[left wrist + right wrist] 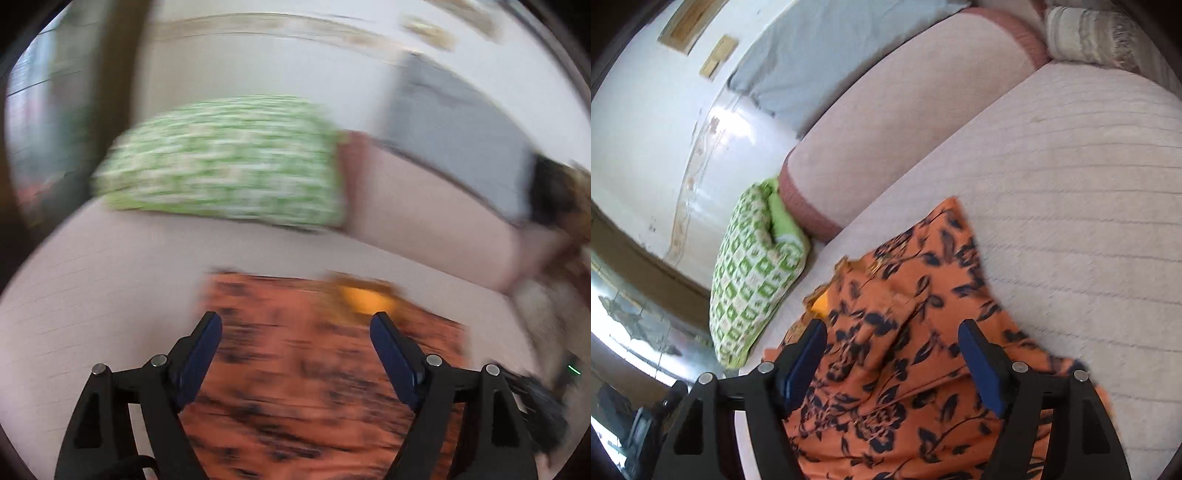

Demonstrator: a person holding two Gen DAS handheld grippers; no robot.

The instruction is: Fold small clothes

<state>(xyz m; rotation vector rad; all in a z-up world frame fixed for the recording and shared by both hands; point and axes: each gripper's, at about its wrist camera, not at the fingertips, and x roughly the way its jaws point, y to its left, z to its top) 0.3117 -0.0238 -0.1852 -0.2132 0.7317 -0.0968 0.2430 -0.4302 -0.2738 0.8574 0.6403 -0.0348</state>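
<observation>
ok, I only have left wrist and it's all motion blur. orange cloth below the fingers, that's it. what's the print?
Observer: Right wrist is sharper: the orange garment has a dark navy floral print.
Operator: Flat or bunched?
Observer: Rumpled, with folds near the middle; the far corner lies flat on the pale quilted cover.
Operator: Right gripper on it?
Observer: No. The right gripper is open above the cloth, gripping nothing.

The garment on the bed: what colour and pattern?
Orange garment with dark navy floral print; clearest in the right wrist view.
</observation>
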